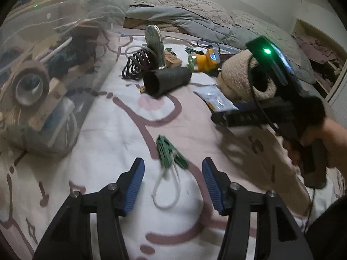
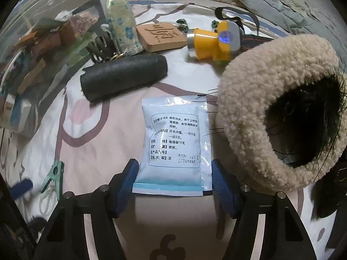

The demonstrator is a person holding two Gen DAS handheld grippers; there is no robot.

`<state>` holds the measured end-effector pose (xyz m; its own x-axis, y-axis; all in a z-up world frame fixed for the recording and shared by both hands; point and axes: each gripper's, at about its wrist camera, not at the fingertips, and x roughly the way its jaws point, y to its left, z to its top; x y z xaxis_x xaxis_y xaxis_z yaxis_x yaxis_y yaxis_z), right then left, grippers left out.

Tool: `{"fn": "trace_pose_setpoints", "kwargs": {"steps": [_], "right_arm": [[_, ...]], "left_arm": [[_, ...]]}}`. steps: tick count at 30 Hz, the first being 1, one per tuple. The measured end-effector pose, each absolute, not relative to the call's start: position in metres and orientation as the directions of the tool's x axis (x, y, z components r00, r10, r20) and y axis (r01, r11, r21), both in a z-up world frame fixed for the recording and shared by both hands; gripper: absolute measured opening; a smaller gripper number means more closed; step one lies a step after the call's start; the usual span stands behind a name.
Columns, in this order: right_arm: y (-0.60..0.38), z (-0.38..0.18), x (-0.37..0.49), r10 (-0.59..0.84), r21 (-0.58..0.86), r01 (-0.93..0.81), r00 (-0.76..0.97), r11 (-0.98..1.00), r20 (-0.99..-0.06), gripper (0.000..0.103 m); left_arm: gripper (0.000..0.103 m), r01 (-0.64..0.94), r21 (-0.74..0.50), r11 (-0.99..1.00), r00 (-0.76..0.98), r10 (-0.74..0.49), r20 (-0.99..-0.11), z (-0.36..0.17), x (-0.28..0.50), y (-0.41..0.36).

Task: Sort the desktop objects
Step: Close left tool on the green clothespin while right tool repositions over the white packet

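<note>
Sachet (image 2: 174, 145) lies between open right hand-held gripper (image 2: 173, 184) fingers — untouched.

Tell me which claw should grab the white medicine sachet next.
Right. The right claw is open and already straddles the white medicine sachet's near end. The left claw is open over the green plastic clip instead, with the sachet far off to its right.

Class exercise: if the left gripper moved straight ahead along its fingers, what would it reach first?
Most likely the green clip with its white loop, lying on the bedsheet between and just beyond the open left gripper. The black tube lies farther on, though depth is uncertain.
</note>
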<state>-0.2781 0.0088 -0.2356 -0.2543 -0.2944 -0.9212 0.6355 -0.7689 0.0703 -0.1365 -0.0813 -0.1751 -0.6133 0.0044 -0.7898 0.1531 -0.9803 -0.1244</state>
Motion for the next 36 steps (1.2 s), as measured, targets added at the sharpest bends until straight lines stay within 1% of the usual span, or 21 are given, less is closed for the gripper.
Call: {"fn": "trace_pose_setpoints", "kwargs": {"steps": [7,11,14,16,19,23,25,27,30,36], "right_arm": [[0.007,-0.231,-0.257,-0.298,0.056,0.717,-0.216,-0.695,-0.930,0.067],[0.011,-0.227,-0.244,-0.299,0.045,0.768,-0.194,-0.639,-0.934,0.068],[0.016,-0.225,-0.237,-0.270,-0.003,0.779,-0.222,-0.628,-0.937,0.073],[0.023,-0.224,-0.237,-0.243,-0.038,0.763,-0.252,-0.645,-0.937,0.088],[0.034,-0.223,-0.241,-0.218,-0.059,0.736,-0.276,-0.675,-0.936,0.089],[0.057,-0.222,-0.256,-0.162,-0.078,0.656,-0.298,-0.751,-0.941,0.089],[0.070,-0.222,-0.265,-0.135,-0.091,0.612,-0.312,-0.785,-0.940,0.089],[0.086,-0.220,-0.274,-0.134,-0.067,0.567,-0.305,-0.821,-0.943,0.089],[0.100,-0.214,-0.280,-0.180,0.001,0.539,-0.281,-0.842,-0.943,0.089],[0.114,-0.204,-0.280,-0.331,0.214,0.461,-0.188,-0.861,-0.925,0.089]], "left_arm": [[0.055,0.168,-0.074,-0.983,-0.583,-0.038,-0.811,-0.190,-0.154,-0.084],[0.055,0.221,-0.096,-0.970,-0.574,-0.050,-0.817,-0.194,-0.151,-0.097],[0.055,0.275,-0.084,-0.958,-0.567,-0.091,-0.818,-0.194,-0.147,-0.107],[0.055,0.299,-0.095,-0.949,-0.562,-0.095,-0.822,-0.195,-0.144,-0.113],[0.055,0.317,-0.090,-0.944,-0.558,-0.109,-0.823,-0.196,-0.140,-0.116],[0.055,0.316,-0.069,-0.946,-0.559,-0.127,-0.820,-0.195,-0.137,-0.113],[0.055,0.304,-0.102,-0.947,-0.575,-0.098,-0.812,-0.192,-0.135,-0.113],[0.055,0.279,-0.143,-0.949,-0.597,-0.055,-0.800,-0.188,-0.133,-0.111],[0.055,0.239,-0.143,-0.961,-0.621,-0.038,-0.783,-0.183,-0.132,-0.101],[0.055,0.184,-0.124,-0.975,-0.600,-0.011,-0.800,-0.189,-0.137,-0.084]]}}
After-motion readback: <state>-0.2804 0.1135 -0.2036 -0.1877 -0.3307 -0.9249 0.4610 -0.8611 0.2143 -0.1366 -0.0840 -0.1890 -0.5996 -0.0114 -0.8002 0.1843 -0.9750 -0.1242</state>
